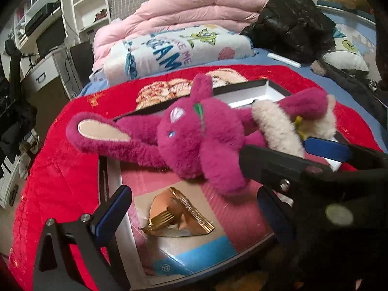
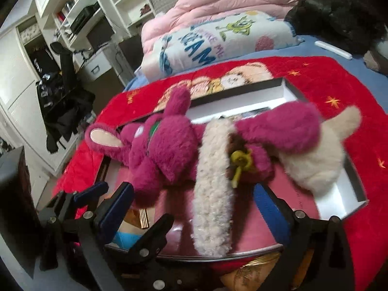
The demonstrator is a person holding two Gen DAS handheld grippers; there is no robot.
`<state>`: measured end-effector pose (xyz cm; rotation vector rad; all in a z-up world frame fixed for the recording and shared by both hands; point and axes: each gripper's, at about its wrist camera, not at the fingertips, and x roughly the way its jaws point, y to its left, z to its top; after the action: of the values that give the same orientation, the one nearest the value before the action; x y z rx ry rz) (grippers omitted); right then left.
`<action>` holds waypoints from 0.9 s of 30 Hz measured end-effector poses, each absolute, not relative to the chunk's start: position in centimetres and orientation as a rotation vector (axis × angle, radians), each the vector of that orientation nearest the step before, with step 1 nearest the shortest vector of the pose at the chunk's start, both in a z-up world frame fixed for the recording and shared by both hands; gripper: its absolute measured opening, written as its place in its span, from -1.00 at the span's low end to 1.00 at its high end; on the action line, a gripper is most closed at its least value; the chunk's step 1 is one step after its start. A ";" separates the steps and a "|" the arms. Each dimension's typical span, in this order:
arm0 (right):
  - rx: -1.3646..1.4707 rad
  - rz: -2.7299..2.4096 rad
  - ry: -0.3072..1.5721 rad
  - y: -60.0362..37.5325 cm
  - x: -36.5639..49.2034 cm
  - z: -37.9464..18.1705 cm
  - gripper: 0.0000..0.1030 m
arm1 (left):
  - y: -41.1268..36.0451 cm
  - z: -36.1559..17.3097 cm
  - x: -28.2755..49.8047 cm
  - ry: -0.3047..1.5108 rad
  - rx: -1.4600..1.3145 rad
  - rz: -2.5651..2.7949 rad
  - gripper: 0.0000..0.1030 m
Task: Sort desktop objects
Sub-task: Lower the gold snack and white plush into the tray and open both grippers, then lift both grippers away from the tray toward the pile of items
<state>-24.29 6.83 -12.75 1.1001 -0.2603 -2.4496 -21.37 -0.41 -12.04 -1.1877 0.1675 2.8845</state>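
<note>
From my left wrist view, my left gripper [image 1: 191, 206] stood released, its blue pads wide apart with nothing pressed between them; one finger showed at lower left, the other at lower right behind the dark body of my right gripper [image 1: 315, 150], which crossed in from the right edge. Between them lay the magenta plush rabbit [image 1: 194, 138], stretched across the middle of the frame over the shallow box [image 1: 271, 89], ears toward the left, cream-trimmed body toward the right. Under it, lower centre, sat a pink carton [image 1: 232, 208] with a picture of cake and a gold fork on its face.

I judged this item placed: the rabbit rested in or across the box and neither gripper held it. Whether more things waited to be sorted, I could not tell from these views.

From my right wrist view, my right gripper [image 2: 191, 208] was likewise released, pads at lower left and lower right, the rabbit's cream trim [image 2: 213, 189] lying between them but not squeezed. My left gripper [image 2: 92, 194] showed at lower left, just beside mine.

The box's dark rim ran along the upper centre and right, with the red blanket [image 2: 339, 92] around it. Open room lay toward the upper right over the blanket; my two grippers crowded each other at the lower left.
</note>
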 end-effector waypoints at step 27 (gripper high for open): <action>0.899 -2.684 -0.190 14.1 -13.5 5.7 1.00 | 4.5 7.4 -10.9 0.190 -0.799 2.976 1.00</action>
<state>-13.48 14.05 5.69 0.8985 -0.1895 -2.6840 -10.89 4.54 7.44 -0.7992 0.1895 2.9757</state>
